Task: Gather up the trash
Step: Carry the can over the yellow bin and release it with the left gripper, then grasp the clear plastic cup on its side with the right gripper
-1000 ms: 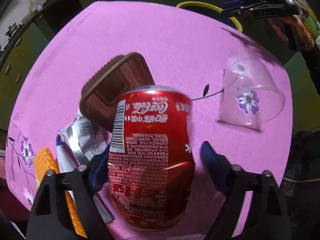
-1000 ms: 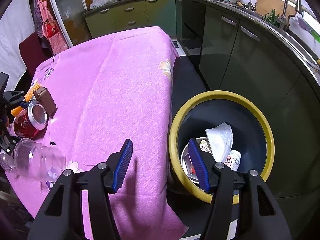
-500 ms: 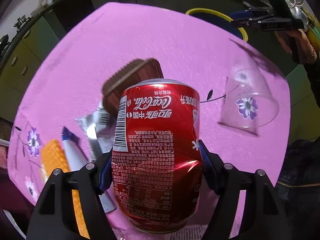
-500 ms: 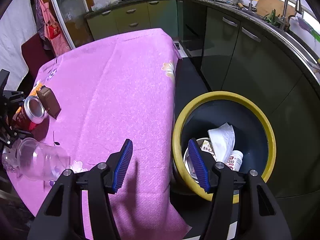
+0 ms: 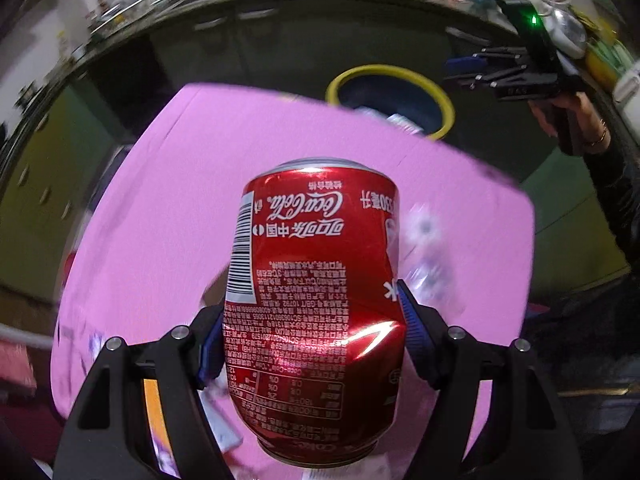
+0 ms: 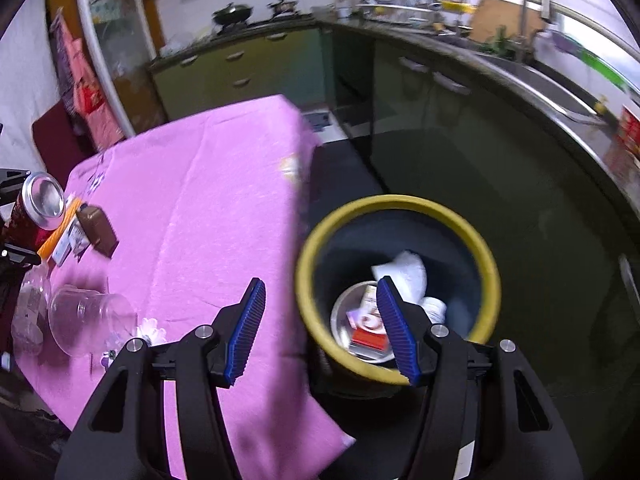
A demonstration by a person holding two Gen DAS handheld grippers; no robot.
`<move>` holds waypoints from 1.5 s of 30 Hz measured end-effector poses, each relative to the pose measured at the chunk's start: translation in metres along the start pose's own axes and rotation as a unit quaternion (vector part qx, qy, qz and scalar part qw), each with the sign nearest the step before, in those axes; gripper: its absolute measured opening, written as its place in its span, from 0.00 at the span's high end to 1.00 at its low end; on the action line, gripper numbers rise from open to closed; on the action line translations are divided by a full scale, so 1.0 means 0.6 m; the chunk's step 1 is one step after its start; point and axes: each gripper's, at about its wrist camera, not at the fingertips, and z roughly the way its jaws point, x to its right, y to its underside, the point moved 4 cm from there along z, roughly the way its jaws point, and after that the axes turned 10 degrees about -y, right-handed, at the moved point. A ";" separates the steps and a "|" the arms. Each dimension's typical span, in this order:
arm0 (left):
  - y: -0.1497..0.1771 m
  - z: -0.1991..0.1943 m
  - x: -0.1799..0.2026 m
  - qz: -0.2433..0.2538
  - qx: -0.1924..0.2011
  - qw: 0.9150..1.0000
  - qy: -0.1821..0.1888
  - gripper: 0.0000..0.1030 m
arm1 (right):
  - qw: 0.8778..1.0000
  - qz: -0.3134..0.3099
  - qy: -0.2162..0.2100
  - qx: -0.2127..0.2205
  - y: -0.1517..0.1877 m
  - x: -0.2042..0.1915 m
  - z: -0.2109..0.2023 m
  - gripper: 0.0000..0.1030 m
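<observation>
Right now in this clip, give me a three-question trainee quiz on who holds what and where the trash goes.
1. True or false: the left gripper is shut on the red cola can.
2. Multiple choice: the right gripper is A) shut on a tissue, B) open and empty, near the yellow-rimmed bin, C) shut on the clear glass jar.
3. Fill in: on the pink tablecloth, the jar lies on its ____.

Key: 1 true, the blue pads press both sides of the dented can. 2 B. 3 side.
</observation>
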 end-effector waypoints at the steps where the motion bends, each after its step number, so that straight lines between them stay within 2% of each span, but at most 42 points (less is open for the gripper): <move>1: -0.019 0.001 0.008 0.008 0.003 1.000 0.011 0.32 | 1.000 0.007 0.006 0.005 0.005 0.012 -0.012 0.44; 6: -0.151 0.034 0.066 0.060 0.022 0.997 0.051 0.32 | 0.998 0.052 0.031 0.020 0.044 0.080 -0.063 0.44; 10: -0.254 0.097 0.116 0.082 0.017 0.993 0.087 0.32 | 0.995 0.084 0.042 0.021 0.080 0.125 -0.083 0.44; 13: -0.320 0.149 0.156 0.100 0.013 0.991 0.094 0.32 | 0.993 0.108 0.044 0.021 0.107 0.154 -0.090 0.44; 18: -0.397 0.248 0.197 0.095 -0.012 0.991 0.089 0.32 | 0.989 0.140 0.045 0.018 0.145 0.191 -0.097 0.44; 21: -0.417 0.289 0.200 0.075 -0.030 0.993 0.081 0.25 | 0.987 0.150 0.045 0.016 0.160 0.202 -0.099 0.43; 23: -0.420 0.294 0.201 0.069 -0.028 0.994 0.075 0.25 | 0.987 0.153 0.046 0.015 0.163 0.205 -0.100 0.42; 27: -0.411 0.260 0.186 0.056 -0.011 0.996 0.074 0.25 | 0.987 0.152 0.042 0.017 0.161 0.202 -0.102 0.42; 30: -0.390 0.207 0.167 0.034 0.014 0.996 0.077 0.24 | 0.988 0.147 0.032 0.020 0.153 0.186 -0.098 0.41; 34: -0.339 0.120 0.122 -0.020 0.056 0.995 0.076 0.21 | 0.991 0.133 0.009 0.019 0.148 0.149 -0.089 0.40; 37: -0.274 0.044 0.080 -0.064 0.094 0.992 0.052 0.20 | 0.993 0.114 -0.012 0.018 0.141 0.100 -0.083 0.39; 39: -0.227 0.002 0.048 -0.094 0.113 0.988 0.035 0.20 | 0.995 0.091 -0.033 0.020 0.133 0.051 -0.081 0.37; 42: -0.157 -0.051 0.009 -0.141 0.138 0.980 -0.008 0.19 | 0.996 0.058 -0.065 0.026 0.119 -0.031 -0.079 0.30; 45: -0.066 -0.104 -0.028 -0.195 0.166 0.965 -0.057 0.16 | 0.993 0.011 -0.112 0.028 0.113 -0.129 -0.077 0.19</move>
